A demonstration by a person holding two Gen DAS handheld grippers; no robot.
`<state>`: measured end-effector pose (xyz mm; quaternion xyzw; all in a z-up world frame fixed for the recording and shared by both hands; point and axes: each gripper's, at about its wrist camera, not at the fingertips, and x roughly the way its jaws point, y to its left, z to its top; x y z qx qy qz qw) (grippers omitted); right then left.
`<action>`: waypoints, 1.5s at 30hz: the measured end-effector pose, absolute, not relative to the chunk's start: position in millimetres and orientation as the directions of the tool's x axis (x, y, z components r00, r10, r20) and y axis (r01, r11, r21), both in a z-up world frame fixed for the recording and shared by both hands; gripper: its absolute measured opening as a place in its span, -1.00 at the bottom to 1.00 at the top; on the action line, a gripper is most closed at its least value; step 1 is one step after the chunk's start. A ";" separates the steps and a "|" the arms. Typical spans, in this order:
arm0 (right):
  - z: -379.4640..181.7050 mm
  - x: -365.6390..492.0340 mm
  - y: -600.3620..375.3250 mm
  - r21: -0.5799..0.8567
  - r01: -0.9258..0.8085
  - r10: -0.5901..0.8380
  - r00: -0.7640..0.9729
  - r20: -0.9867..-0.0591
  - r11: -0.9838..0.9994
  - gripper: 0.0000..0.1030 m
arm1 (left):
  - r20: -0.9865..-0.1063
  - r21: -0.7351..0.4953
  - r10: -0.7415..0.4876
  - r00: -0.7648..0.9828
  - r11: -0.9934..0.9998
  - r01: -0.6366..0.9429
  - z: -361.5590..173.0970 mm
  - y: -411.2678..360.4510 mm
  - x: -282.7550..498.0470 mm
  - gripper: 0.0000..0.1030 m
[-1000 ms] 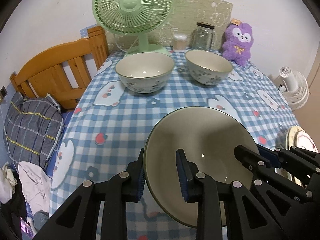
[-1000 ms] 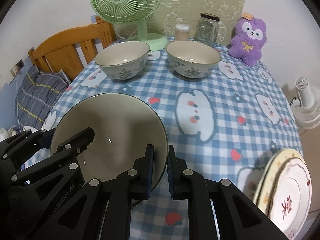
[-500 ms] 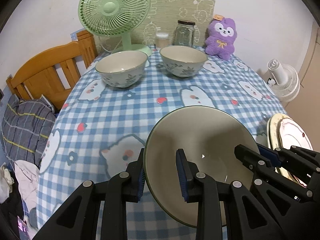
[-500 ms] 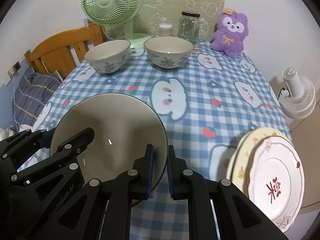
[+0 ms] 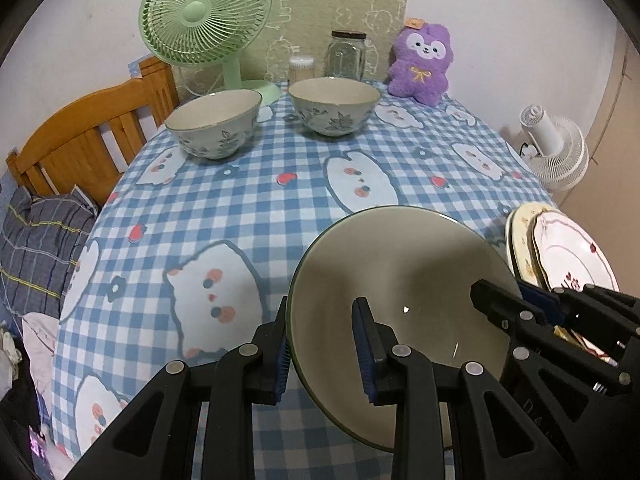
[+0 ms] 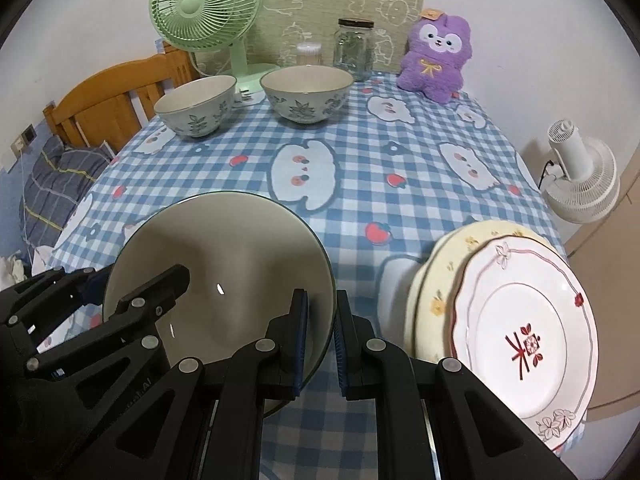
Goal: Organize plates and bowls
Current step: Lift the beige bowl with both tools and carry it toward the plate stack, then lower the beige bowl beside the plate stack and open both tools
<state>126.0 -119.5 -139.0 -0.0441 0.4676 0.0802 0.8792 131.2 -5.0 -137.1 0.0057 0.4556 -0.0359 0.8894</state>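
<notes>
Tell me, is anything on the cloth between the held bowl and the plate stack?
Nothing visible. The bowl is clamped at its rim by both the left gripper and the right gripper. Only bare checkered cloth shows between it and the plate stack on the right. The two small bowls sit far back.

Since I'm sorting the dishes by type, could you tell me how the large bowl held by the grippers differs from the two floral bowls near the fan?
The large bowl is wider, shallower and plain inside; the floral bowls are smaller, deeper, with blue leaf patterns outside. The large bowl is tilted, gripped at opposite rims by the left gripper and right gripper; the floral bowls stand upright on the tablecloth. All have cream interiors.
</notes>
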 end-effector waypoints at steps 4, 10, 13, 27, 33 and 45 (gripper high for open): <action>-141.5 124.8 -121.0 -0.001 -0.182 0.102 0.552 -0.828 0.983 -0.70 | -0.809 -0.017 -0.054 0.586 0.998 0.068 -137.8 -6.3 128.4 -0.47; -142.3 124.0 -122.1 0.010 -0.184 0.111 0.549 -0.829 0.983 -0.68 | -0.808 -0.017 -0.057 0.586 0.997 0.074 -137.6 -7.2 127.7 -0.44; -142.8 124.5 -122.1 0.025 -0.188 0.125 0.541 -0.832 0.982 -0.63 | -0.811 -0.030 -0.068 0.581 0.997 0.075 -137.3 -7.8 129.8 -0.32; -120.9 130.9 -144.3 0.053 -0.092 0.097 0.585 -0.805 0.994 0.12 | -0.782 -0.006 -0.018 0.624 1.000 0.021 -111.2 6.5 138.6 0.50; -101.8 135.3 -143.0 0.061 -0.098 0.109 0.617 -0.780 0.993 0.27 | -0.767 -0.002 -0.005 0.642 1.000 0.006 -94.1 11.9 143.4 0.54; -64.5 143.0 -140.6 0.073 -0.120 0.136 0.679 -0.722 0.990 0.57 | -0.704 0.045 0.051 0.708 0.999 -0.026 -54.0 26.0 149.0 0.75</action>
